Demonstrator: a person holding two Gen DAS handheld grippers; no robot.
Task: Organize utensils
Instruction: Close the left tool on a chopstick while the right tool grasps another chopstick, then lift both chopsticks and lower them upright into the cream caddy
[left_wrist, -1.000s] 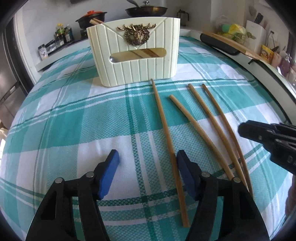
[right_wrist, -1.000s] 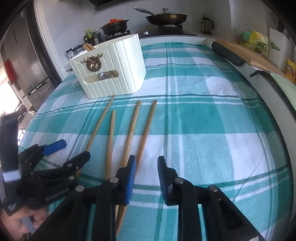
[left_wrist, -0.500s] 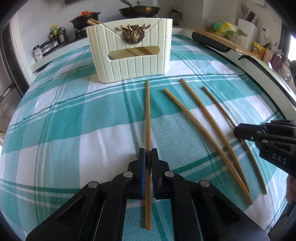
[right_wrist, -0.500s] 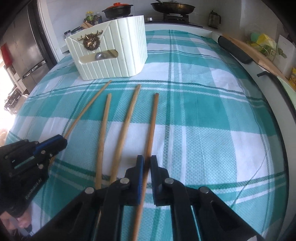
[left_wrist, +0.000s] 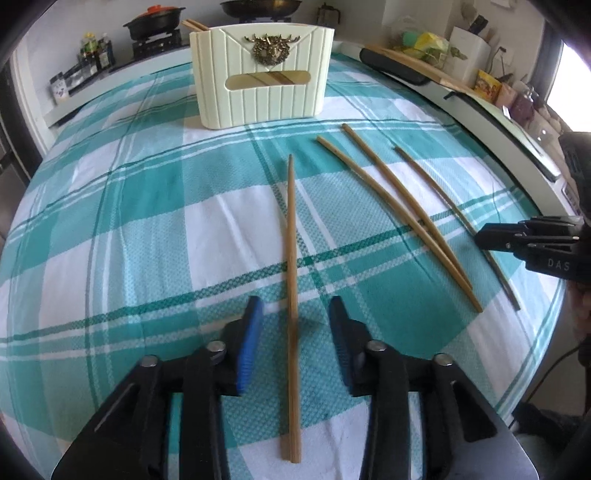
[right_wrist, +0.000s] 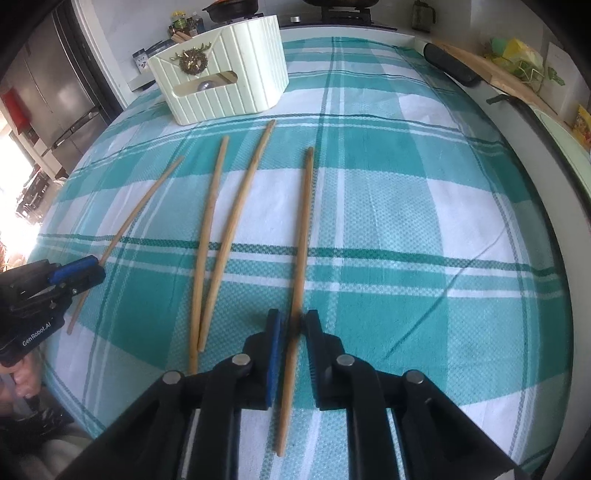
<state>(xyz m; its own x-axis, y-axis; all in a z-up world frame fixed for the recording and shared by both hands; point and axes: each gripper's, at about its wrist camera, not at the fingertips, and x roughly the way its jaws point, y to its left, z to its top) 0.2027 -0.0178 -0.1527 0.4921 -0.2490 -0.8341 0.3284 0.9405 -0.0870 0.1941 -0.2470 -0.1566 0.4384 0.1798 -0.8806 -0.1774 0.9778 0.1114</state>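
Observation:
Several wooden chopsticks lie on a teal plaid cloth. My left gripper (left_wrist: 295, 314) is open, its blue pads (left_wrist: 249, 343) on either side of the leftmost chopstick (left_wrist: 291, 236), which rests on the cloth. My right gripper (right_wrist: 293, 325) is shut on the rightmost chopstick (right_wrist: 303, 229), also seen in the left wrist view (left_wrist: 436, 188). Two more chopsticks (right_wrist: 221, 229) lie between them. A cream ribbed utensil holder (left_wrist: 262, 70) with a brass deer emblem stands at the far side; it also shows in the right wrist view (right_wrist: 221, 74) and holds chopsticks.
A stove with pots (left_wrist: 155, 22) stands behind the holder. A counter edge with a wooden board (left_wrist: 417, 62) and packets runs along the right. A fridge (right_wrist: 55, 92) stands at the left.
My left gripper has opened and let go of the leftmost chopstick, which lies between its pads. My right gripper stays shut on the rightmost chopstick and has drawn back slightly.

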